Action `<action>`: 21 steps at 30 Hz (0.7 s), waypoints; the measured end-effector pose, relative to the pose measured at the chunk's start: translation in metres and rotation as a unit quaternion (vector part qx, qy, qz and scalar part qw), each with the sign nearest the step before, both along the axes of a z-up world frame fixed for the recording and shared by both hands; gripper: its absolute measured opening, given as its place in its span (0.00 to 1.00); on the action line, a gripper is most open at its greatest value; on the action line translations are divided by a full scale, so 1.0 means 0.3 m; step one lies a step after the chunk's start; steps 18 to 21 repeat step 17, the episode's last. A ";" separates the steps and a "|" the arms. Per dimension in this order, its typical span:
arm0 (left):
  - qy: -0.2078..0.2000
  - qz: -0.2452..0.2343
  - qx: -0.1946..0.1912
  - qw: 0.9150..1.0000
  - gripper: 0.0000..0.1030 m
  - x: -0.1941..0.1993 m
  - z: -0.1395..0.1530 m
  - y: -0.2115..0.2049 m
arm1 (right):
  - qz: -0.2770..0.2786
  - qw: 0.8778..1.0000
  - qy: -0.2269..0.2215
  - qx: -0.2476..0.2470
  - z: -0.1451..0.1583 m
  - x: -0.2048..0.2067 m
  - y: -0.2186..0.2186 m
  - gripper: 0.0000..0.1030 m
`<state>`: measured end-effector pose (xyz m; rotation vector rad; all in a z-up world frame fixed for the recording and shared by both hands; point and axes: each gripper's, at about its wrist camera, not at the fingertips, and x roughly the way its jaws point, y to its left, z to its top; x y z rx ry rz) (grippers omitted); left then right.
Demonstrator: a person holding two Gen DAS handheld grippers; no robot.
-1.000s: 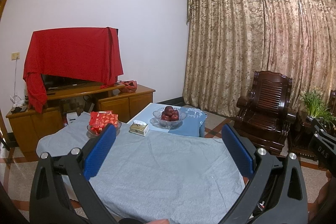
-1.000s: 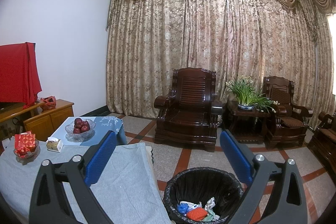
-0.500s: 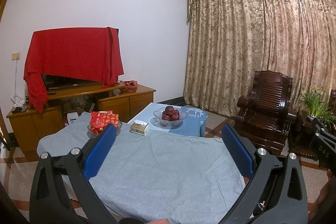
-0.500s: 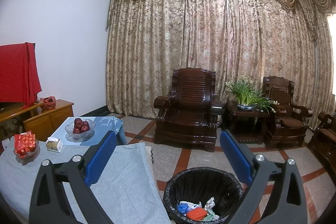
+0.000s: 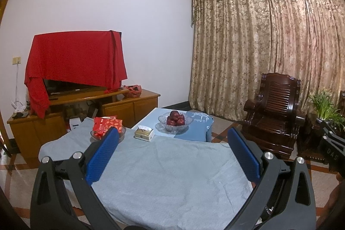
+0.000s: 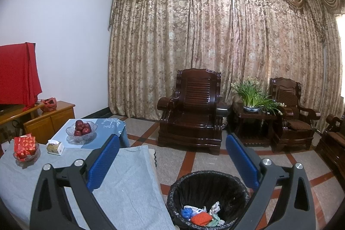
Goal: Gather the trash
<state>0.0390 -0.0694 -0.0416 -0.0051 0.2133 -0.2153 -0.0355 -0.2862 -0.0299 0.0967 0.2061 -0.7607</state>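
Observation:
A black-lined trash bin (image 6: pixel 208 189) stands on the floor beside the table in the right wrist view. It holds several pieces of trash (image 6: pixel 201 216): blue, orange, white and green scraps. My right gripper (image 6: pixel 172 141) is open and empty, above and just behind the bin. My left gripper (image 5: pixel 173 135) is open and empty above the grey cloth on the table (image 5: pixel 163 174). I see no loose trash on the cloth.
At the table's far end are a glass dish with a red packet (image 5: pixel 106 125), a tissue box (image 5: pixel 144 134) and a glass bowl of red apples (image 5: pixel 175 120). A wooden TV cabinet (image 5: pixel 82 107) stands on the left, dark wooden armchairs (image 6: pixel 192 113) and a plant (image 6: pixel 253 94) by the curtain.

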 end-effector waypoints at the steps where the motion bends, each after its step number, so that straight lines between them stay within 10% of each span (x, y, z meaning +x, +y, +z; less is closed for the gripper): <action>1: 0.001 0.000 0.000 1.000 0.95 0.000 0.001 -0.002 | 0.000 1.000 0.000 -0.001 0.000 0.001 0.000 0.94; 21: 0.012 0.005 0.006 1.000 0.95 0.018 -0.010 0.014 | 0.006 1.000 0.008 -0.002 0.009 0.000 -0.014 0.94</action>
